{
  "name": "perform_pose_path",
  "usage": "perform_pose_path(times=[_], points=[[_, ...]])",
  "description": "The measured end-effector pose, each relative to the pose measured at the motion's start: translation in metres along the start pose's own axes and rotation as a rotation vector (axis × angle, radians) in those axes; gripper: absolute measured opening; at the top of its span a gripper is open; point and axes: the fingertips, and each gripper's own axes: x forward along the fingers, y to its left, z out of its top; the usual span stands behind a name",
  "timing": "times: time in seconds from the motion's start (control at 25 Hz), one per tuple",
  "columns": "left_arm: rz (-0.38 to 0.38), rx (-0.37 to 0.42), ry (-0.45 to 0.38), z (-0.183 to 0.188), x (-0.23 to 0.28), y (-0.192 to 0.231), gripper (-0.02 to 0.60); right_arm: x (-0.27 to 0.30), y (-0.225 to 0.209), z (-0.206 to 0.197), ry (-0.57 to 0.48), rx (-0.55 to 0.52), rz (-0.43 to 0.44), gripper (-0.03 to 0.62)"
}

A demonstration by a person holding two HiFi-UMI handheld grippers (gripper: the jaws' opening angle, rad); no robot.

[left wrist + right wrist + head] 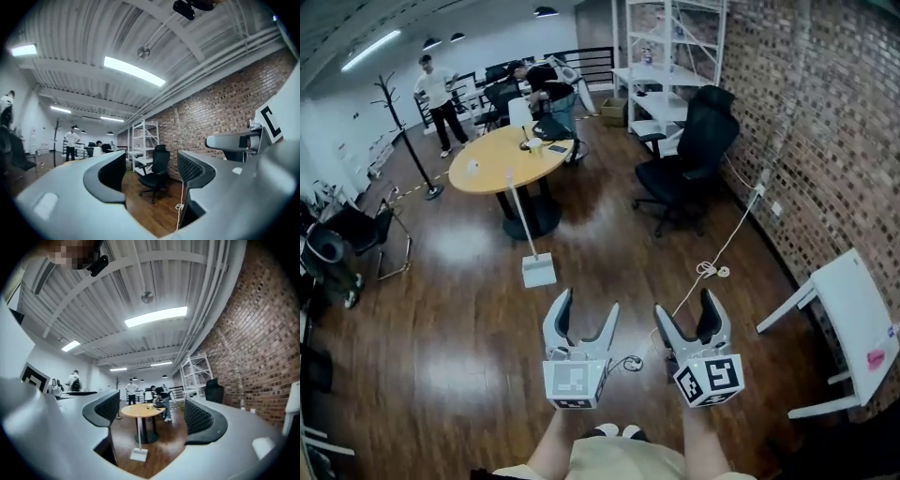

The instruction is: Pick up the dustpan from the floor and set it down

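Hides the hands behind the marker cubes of the left claw (587,305) and right claw (685,306). Shows only two bare forearms, cut off at the head view's lower edge. Shows both claws released, jaws spread wide, nothing between the pads. Holds them side by side, close together, pointing forward and about level above the dark wood floor (441,319). Places the dustpan (538,271) well ahead of the left claw, standing on that floor, white pan down, thin handle rising, near the base of the round table (492,169). Catches it far off between the right claw's jaws in the right gripper view. Crops a white table (853,314) at the right edge. Takes in, farther out, a black office chair (689,155), a white cord (711,270), a brick wall (834,122), white shelving (670,56), and people at the back, too small to make out.
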Motion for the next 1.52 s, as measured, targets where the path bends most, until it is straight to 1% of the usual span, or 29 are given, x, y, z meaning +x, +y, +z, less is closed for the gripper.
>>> perform_pose_path(times=[0.12, 0.24, 0.32, 0.44, 0.56, 0.68, 0.76, 0.88, 1.04, 1.12, 1.28, 1.4, 1.52], points=[[0.136, 0.001, 0.009, -0.002, -0.036, 0.044, 0.334, 0.022, 0.046, -0.021, 0.032, 0.044, 0.137, 0.42], [0.241, 0.015, 0.038, -0.008, -0.073, 0.08, 0.334, 0.042, 0.092, -0.039, 0.068, 0.078, 0.255, 0.42], [0.304, 0.023, 0.038, -0.014, -0.098, 0.106, 0.333, 0.055, 0.124, -0.047, 0.079, 0.087, 0.322, 0.42], [0.381, 0.031, 0.02, -0.011, -0.13, 0.15, 0.334, 0.073, 0.176, -0.052, 0.07, 0.088, 0.401, 0.42], [0.438, 0.039, 0.016, -0.006, -0.156, 0.195, 0.333, 0.093, 0.232, -0.058, 0.066, 0.087, 0.47, 0.42], [0.488, 0.087, 0.01, -0.005, -0.179, 0.241, 0.333, 0.115, 0.286, -0.068, 0.072, 0.098, 0.534, 0.417], [0.514, 0.104, 0.005, -0.002, -0.196, 0.275, 0.333, 0.128, 0.324, -0.076, 0.071, 0.114, 0.563, 0.417], [0.549, 0.089, 0.001, -0.003, -0.222, 0.323, 0.333, 0.144, 0.377, -0.085, 0.065, 0.131, 0.6, 0.414], [0.585, 0.073, 0.018, -0.017, -0.242, 0.368, 0.331, 0.158, 0.428, -0.103, 0.089, 0.144, 0.655, 0.414], [0.593, 0.057, 0.025, -0.021, -0.244, 0.383, 0.331, 0.167, 0.442, -0.112, 0.112, 0.141, 0.668, 0.414], [0.596, 0.034, 0.023, -0.03, -0.237, 0.41, 0.33, 0.191, 0.458, -0.119, 0.13, 0.122, 0.676, 0.413], [0.586, 0.019, 0.023, -0.039, -0.219, 0.435, 0.33, 0.221, 0.468, -0.126, 0.127, 0.11, 0.684, 0.411], [0.573, 0.024, 0.026, -0.048, -0.192, 0.463, 0.33, 0.261, 0.472, -0.136, 0.12, 0.124, 0.684, 0.41]])
